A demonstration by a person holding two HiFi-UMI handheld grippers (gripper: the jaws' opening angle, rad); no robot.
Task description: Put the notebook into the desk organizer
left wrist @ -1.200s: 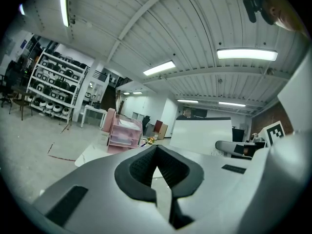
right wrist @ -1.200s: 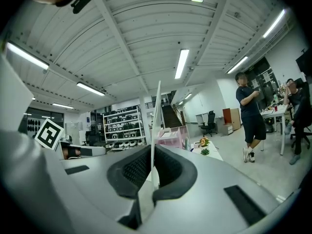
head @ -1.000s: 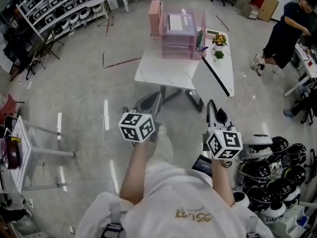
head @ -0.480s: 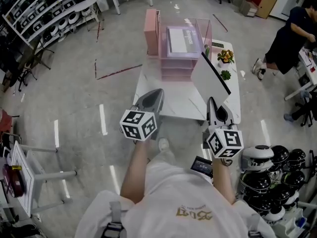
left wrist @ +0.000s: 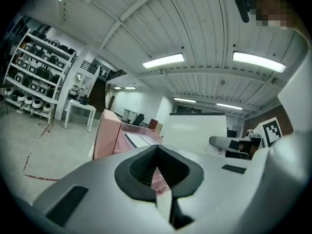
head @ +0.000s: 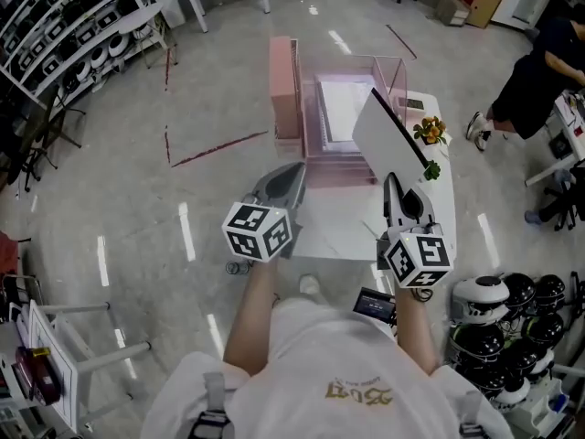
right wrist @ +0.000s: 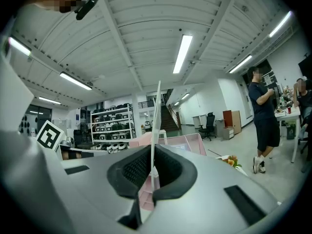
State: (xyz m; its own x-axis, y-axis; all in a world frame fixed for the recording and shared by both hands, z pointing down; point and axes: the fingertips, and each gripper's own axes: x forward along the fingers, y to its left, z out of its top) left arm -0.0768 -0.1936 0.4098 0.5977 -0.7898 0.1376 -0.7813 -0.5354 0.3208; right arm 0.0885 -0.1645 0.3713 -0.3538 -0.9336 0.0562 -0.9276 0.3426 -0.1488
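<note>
Nearer the desk organizer (head: 283, 85) now, right claw (head: 394, 181) clamps the notebook (head: 388, 137); left claw (head: 296, 167) closed.

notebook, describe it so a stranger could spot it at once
Find the white table mid-floor with the pink desk organizer at its far end. Over its right side, the right tool holds the notebook on edge: a thin white slab with a dark strip along one side, unlike the pink organizer and the small potted flowers beside it.

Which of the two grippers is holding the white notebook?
The right gripper, clamping the notebook by its edge; the left gripper is closed and empty.
</note>
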